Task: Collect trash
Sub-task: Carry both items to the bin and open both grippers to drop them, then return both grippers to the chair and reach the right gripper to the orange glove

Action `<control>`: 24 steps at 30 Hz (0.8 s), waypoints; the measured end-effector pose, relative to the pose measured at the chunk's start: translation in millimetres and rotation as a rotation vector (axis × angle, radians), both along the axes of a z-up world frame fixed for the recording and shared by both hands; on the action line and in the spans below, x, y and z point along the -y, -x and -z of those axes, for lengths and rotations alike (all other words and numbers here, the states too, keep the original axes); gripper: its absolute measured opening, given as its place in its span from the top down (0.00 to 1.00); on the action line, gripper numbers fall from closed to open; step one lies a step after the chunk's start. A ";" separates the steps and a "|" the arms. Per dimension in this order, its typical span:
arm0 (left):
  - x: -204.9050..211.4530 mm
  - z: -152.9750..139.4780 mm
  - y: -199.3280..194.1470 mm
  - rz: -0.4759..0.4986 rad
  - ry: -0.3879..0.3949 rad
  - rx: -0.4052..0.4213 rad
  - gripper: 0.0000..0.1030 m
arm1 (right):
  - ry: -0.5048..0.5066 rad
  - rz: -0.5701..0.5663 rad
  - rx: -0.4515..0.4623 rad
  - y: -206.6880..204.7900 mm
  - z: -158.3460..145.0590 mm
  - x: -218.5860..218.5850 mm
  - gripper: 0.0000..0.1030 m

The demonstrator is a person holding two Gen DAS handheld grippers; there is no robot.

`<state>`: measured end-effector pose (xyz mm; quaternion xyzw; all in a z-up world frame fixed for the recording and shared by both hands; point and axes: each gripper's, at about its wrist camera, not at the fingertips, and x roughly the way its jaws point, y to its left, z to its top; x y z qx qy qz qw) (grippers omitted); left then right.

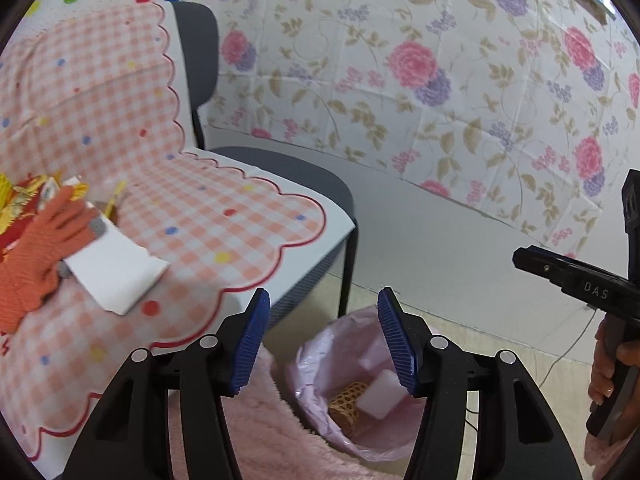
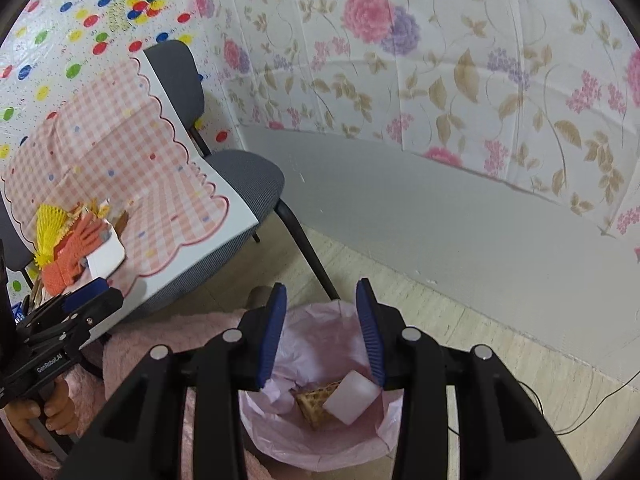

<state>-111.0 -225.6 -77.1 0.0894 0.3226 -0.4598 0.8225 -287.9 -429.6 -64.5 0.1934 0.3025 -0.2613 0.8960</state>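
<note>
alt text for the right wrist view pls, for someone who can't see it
The right gripper hangs open and empty over a pink-lined trash bin that holds a white foam block and a tan woven piece. At left, an orange glove, yellow netting and a white box lie on a chair's pink checked cloth.

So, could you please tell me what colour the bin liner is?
Pale pink bin liner, clearest in the right wrist view.

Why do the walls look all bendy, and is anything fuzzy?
Both wrist views use fisheye lenses, so the flowered wall curves and corners go black. In the left wrist view the orange glove looks blurred; the bin is sharper in the right wrist view.
</note>
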 end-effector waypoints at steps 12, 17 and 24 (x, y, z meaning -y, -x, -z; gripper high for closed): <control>-56.5 -19.7 -27.8 -0.183 -0.035 0.034 0.41 | 0.047 -0.166 0.043 -47.5 -23.6 -38.8 0.65; -98.0 -25.0 -55.7 -0.327 -0.043 0.036 0.39 | 0.078 -0.298 0.059 -95.4 -35.8 -67.1 0.65; -162.7 -40.6 -93.4 -0.540 -0.054 0.068 0.33 | 0.102 -0.467 0.078 -163.8 -48.8 -109.2 0.65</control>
